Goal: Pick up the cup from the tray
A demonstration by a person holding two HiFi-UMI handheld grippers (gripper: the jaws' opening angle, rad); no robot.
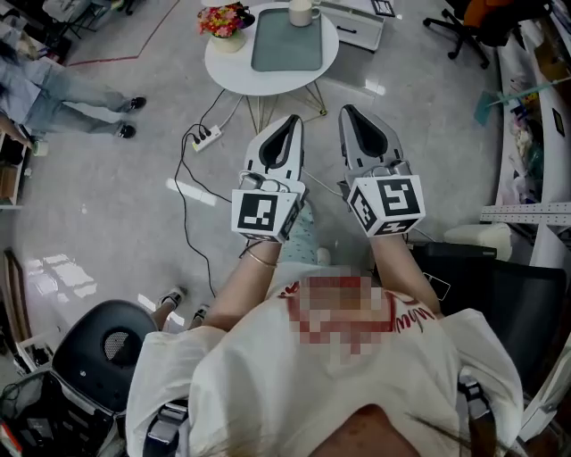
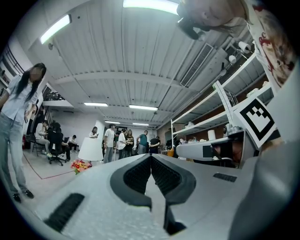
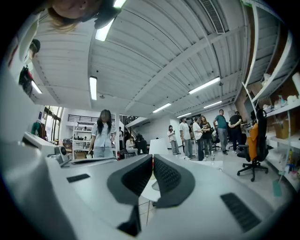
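- Close before the person's chest, left tongs (image 1: 287, 123) and right tongs (image 1: 350, 112) hang side by side above the floor, tips pointing to the far side.
- Left tongs are pressed together, the ribbed pads (image 2: 138, 175) meeting at the tip with nothing between them.
- Right tongs are likewise pressed together and hold nothing.
- Each bears a marker cube at its near end, toward the person's arms.
- Farther off, well apart from both tips, a round white surface (image 1: 234, 71) stands on thin legs.
- At its middle lies the tray (image 1: 284, 46), grey-green with rounded corners.
- Upright at the tray's far right corner stands the cup (image 1: 303, 12), untouched.
- Just left of the tray, flowers (image 1: 225, 20) sit on the surface.
- On the floor near left of the surface lies a power strip (image 1: 207, 136), its black cable trailing toward the near side.
- At far left a bystander (image 1: 49, 89) stands; at near left is a black chair (image 1: 98, 344).
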